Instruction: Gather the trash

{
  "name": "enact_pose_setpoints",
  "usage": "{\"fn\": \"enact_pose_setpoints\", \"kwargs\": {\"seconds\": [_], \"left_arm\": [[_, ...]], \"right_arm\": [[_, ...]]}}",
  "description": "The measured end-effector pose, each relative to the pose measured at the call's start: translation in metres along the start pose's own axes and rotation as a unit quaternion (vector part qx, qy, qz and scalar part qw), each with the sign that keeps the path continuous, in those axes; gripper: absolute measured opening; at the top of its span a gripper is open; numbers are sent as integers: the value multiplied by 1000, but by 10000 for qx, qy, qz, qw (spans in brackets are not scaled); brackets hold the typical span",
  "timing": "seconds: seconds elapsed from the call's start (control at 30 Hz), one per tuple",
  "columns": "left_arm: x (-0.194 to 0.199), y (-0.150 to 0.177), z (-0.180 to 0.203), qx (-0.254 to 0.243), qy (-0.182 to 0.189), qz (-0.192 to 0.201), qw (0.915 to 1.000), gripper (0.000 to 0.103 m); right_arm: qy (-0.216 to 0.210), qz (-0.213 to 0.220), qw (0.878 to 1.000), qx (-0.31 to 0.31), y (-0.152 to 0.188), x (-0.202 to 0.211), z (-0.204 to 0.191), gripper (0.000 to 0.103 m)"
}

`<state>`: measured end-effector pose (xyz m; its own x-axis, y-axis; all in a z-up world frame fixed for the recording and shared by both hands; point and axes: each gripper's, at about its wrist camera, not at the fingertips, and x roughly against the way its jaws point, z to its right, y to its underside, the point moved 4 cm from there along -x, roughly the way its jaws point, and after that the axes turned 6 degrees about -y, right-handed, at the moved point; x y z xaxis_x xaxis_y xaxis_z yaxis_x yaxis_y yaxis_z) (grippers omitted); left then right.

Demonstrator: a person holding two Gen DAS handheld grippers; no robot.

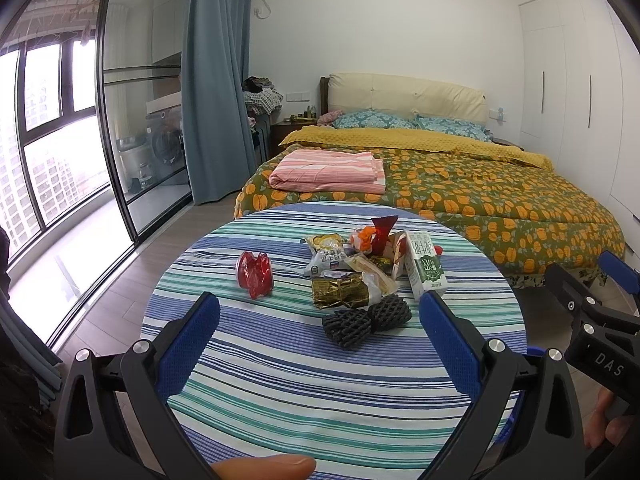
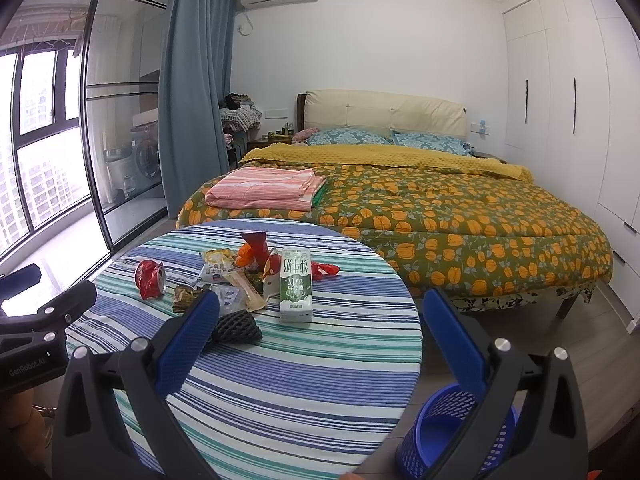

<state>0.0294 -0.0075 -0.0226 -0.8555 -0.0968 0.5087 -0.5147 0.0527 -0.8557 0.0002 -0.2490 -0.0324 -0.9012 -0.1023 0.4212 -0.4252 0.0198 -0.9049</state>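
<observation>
scene: a round table with a striped cloth is sitting mid-frame in both views, a bed behind it in the upper right.
trash: a pile is lying near the table centre, namely a crushed red can, snack wrappers, a gold foil packet, a black foam net and a green-white milk carton standing at the pile's right edge.
bin: a blue mesh basket is standing on the floor, lower right of the right wrist view, just beside the table edge.
left gripper: its fingers are standing wide apart, holding nothing, hovering over the near half of the table and framing the foam net and foil packet.
right gripper: its fingers are standing wide apart, holding nothing, framing the carton; its right finger is hanging out past the table rim above the basket.
step (judged): both are approaching for a first pick; nothing looks binned yet, and the visible part of the basket floor is showing bare.
tip, left: going for the foam net looks easiest, since it is nearest and apart from the pile, soft and squashable; closing fully is advisable.
tip, right: taking the carton across its narrow faces, low on the body, looks best.
risk: the carton is standing upright and may be tipping if bumped; the wrappers are overlapping, so lifting one may be dragging others along.
</observation>
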Motion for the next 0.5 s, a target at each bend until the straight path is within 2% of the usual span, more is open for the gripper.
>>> {"fn": "enact_pose_setpoints", "kwargs": {"seconds": [0.5], "left_arm": [[0, 0, 0, 5, 1, 7, 10000, 99]], "right_arm": [[-3, 3, 10000, 0, 0, 1, 1, 98]]}}
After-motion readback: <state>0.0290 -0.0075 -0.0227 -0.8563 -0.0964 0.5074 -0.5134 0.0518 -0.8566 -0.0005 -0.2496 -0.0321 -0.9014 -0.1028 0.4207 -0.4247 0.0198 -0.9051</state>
